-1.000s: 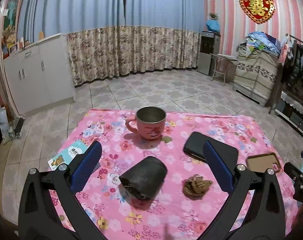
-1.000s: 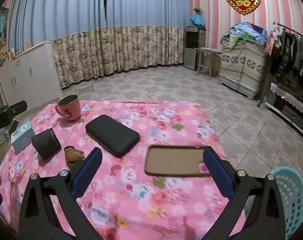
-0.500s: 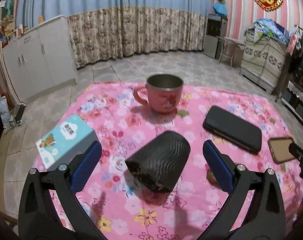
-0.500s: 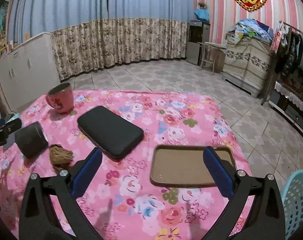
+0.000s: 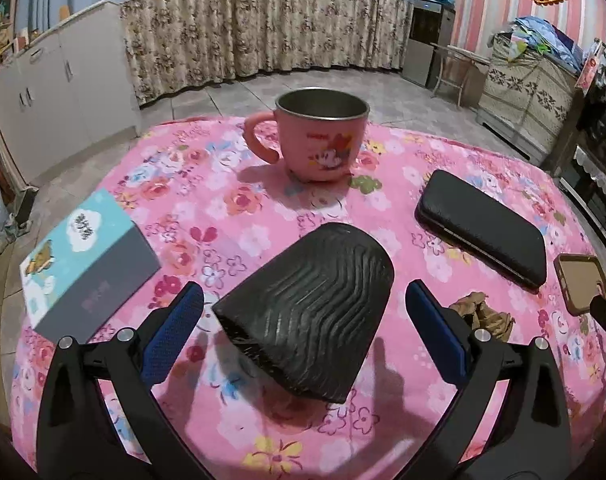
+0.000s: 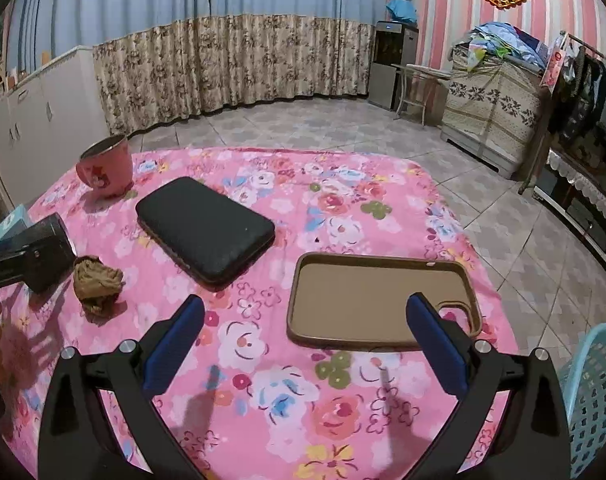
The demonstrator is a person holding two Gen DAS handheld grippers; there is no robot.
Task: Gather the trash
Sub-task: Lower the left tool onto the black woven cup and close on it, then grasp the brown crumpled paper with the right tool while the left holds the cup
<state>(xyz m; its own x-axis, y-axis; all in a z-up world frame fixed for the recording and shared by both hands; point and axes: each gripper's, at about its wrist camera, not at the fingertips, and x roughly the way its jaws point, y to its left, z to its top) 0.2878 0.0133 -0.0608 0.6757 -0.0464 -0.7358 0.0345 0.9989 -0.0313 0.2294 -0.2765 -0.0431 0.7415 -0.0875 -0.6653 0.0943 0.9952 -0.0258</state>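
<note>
A crushed black ribbed paper cup [image 5: 303, 304] lies on its side on the pink flowered tablecloth [image 5: 231, 200]. My left gripper [image 5: 305, 336] is open and straddles the cup's near end, its blue fingers clear of it on both sides. A crumpled brown paper wad [image 5: 483, 316] rests just right of the cup, beyond the right finger. In the right wrist view the wad [image 6: 97, 284] and the cup [image 6: 47, 252] lie at the far left, the cup partly hidden by the left gripper's body. My right gripper [image 6: 303, 344] is open and holds nothing, low over the cloth.
A pink mug [image 5: 319, 136] stands behind the cup. A black flat case [image 6: 205, 228] and a brown phone case [image 6: 383, 300] lie on the cloth, and a teal box [image 5: 83, 264] at the left edge. A light blue basket [image 6: 595, 392] stands on the floor at the right.
My left gripper has moved forward and down, and the black cup now lies between its fingers. My right gripper has come lower and nearer to the brown phone case. Both stayed open.
</note>
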